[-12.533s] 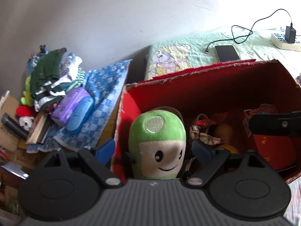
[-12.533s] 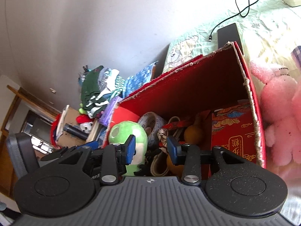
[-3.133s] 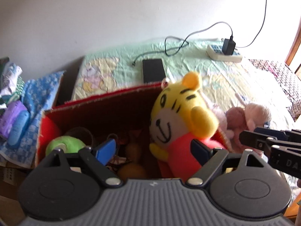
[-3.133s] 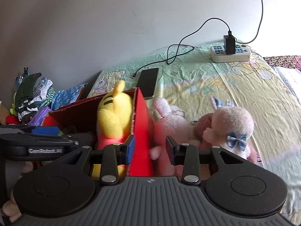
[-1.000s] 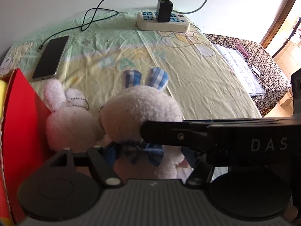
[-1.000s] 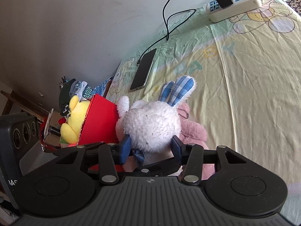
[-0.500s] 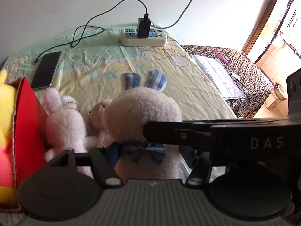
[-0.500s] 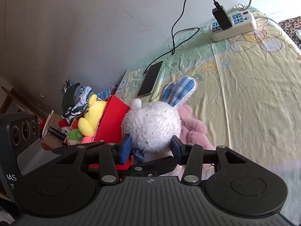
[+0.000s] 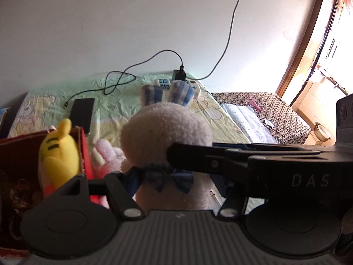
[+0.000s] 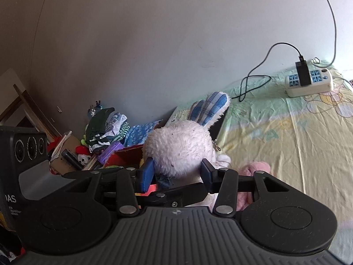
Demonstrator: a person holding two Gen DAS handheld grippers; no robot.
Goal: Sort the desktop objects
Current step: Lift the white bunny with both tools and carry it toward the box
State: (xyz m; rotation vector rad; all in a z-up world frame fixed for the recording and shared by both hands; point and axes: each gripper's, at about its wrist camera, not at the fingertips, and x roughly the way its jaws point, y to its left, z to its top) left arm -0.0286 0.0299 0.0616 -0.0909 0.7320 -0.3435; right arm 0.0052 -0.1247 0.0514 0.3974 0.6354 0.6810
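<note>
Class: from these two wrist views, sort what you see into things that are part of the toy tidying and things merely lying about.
In the job: white rabbit plush, both grippers closed on it (left, right); red box; yellow tiger plush; pink plush.

Lying about: phone, power strip, folded clothes.

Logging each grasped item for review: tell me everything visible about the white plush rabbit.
The white plush rabbit is fluffy, with blue checked ears and a blue checked bow at the neck. The right gripper clamps its round head from both sides; the left gripper closes around the neck. It is upright, seen from behind, between the red box and the bedsheet.
</note>
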